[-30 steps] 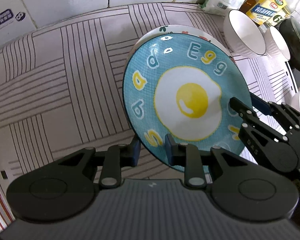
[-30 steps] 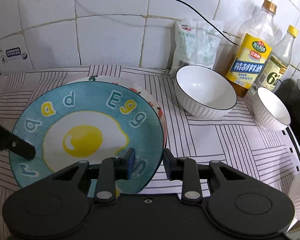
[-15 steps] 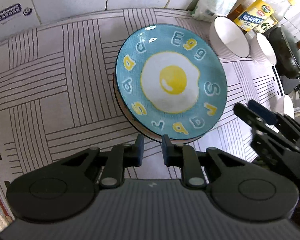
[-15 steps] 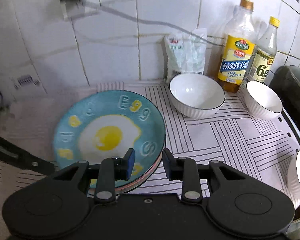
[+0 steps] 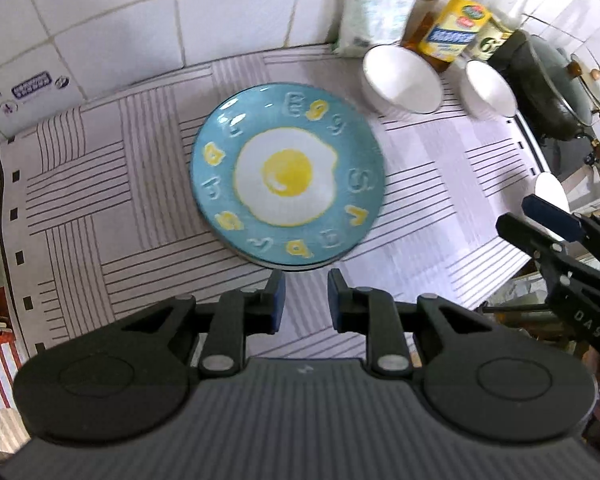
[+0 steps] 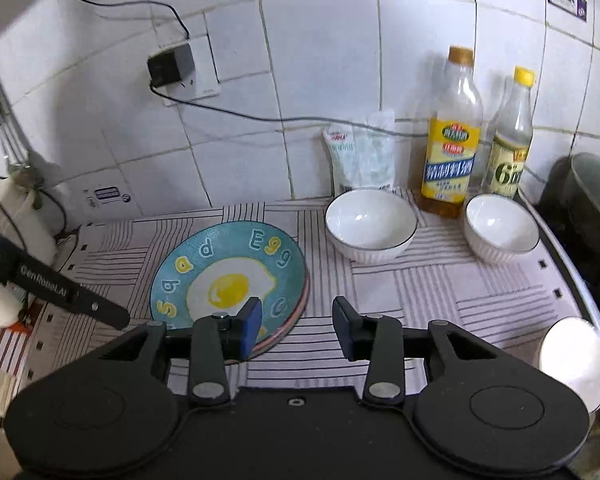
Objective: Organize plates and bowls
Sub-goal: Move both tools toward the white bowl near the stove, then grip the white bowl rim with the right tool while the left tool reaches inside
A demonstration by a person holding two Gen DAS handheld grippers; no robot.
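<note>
A blue plate with a fried-egg picture [image 5: 288,178] lies flat on top of another plate whose pink rim [image 6: 302,304] shows beneath it, on the striped counter mat. It also shows in the right wrist view [image 6: 228,276]. My left gripper [image 5: 302,300] is open and empty, just in front of the plate's near edge. My right gripper [image 6: 298,322] is open and empty, raised in front of the plate's right side. A large white bowl [image 6: 370,224] and a smaller white bowl [image 6: 500,226] stand behind to the right. A third white bowl [image 6: 576,360] sits at the counter's right front edge.
Two bottles [image 6: 452,136] and a white bag [image 6: 360,156] stand against the tiled wall behind the bowls. A dark pot [image 6: 592,200] sits on the stove at the far right. A wall socket with a plug and cable [image 6: 172,68] is above the counter.
The blue plate was lowered flat onto the other plate and released. Both grippers have pulled back and up from it, and their jaws have opened wider.
</note>
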